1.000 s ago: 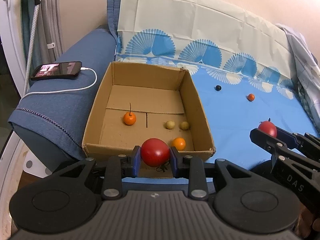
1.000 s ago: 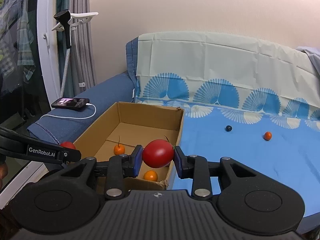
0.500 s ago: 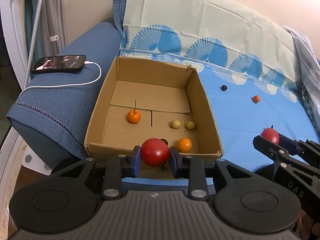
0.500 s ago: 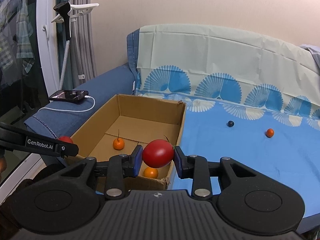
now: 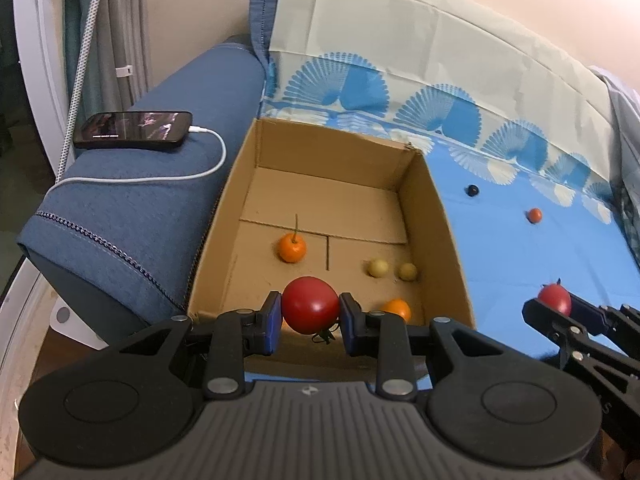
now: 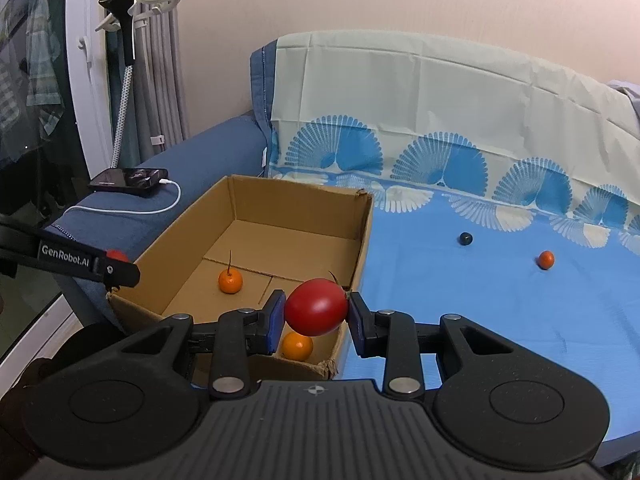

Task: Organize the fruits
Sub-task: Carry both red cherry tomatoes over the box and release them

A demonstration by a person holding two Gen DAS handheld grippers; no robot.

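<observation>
Cardboard box (image 5: 436, 216) holding 2 oranges (image 5: 292, 249), 2 yellow fruits (image 5: 378, 268); left gripper (image 5: 310, 316) and right gripper (image 6: 316, 312) jaws each pinching a red tomato (image 5: 310, 305).

Two red tomatoes (image 5: 310, 305) (image 6: 317, 306), three oranges (image 5: 292, 248), two yellow fruits (image 5: 378, 268).

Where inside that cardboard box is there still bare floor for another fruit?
The cardboard box has its whole back floor bare, behind the stemmed orange. The front left corner beside that orange is free too. The front right is crowded: two pale fruits and another orange.
</observation>
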